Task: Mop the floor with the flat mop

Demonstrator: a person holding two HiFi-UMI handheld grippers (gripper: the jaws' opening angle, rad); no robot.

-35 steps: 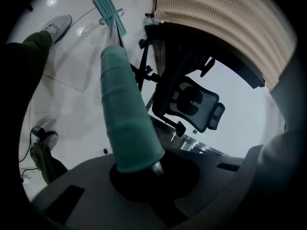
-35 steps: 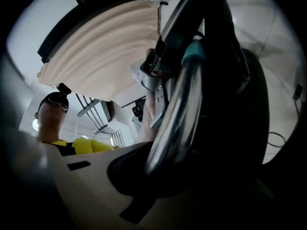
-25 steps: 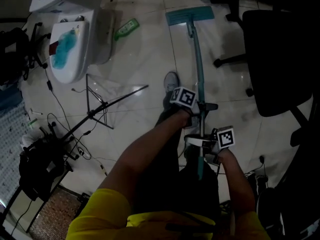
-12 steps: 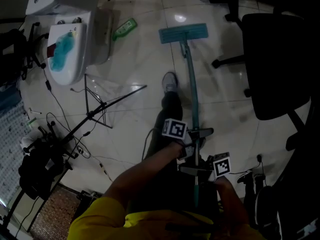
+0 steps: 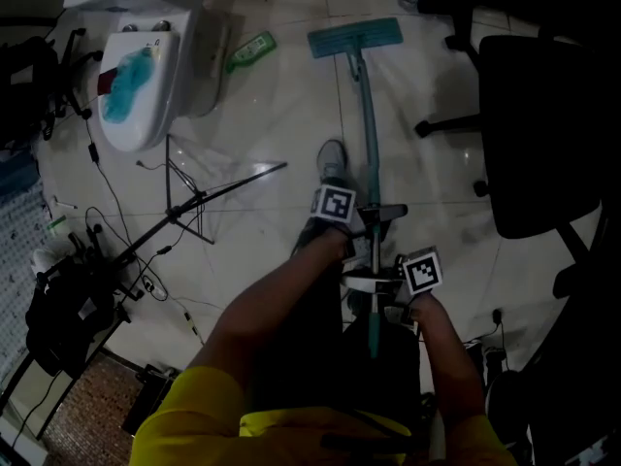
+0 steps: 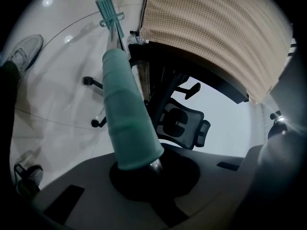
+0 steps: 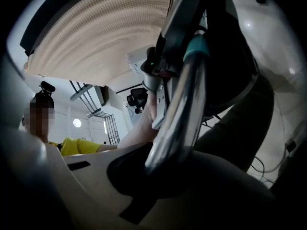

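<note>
The flat mop lies with its teal head (image 5: pixel 354 37) on the white tiles at the top centre, and its handle (image 5: pixel 370 134) runs straight back toward me. My left gripper (image 5: pixel 375 216) is shut on the handle ahead of my right gripper (image 5: pixel 373 282), which is shut on it closer to my body. In the left gripper view the teal sleeve (image 6: pixel 127 114) rises out of the shut left gripper (image 6: pixel 144 171) toward the distant mop head (image 6: pixel 109 11). The right gripper view has the shiny metal shaft (image 7: pixel 178 109) passing through the shut right gripper (image 7: pixel 153 176).
A toilet (image 5: pixel 136 85) stands at the upper left with a green bottle (image 5: pixel 250 49) beside it. A black office chair (image 5: pixel 543 134) fills the right side. A folded stand (image 5: pixel 194 207), cables and a dark bag (image 5: pixel 58 318) lie at the left. My shoe (image 5: pixel 333 158) is next to the handle.
The mop head slid back toward me with both grippers, then moved away again to about its earlier place. Both grippers stayed shut on the handle.
</note>
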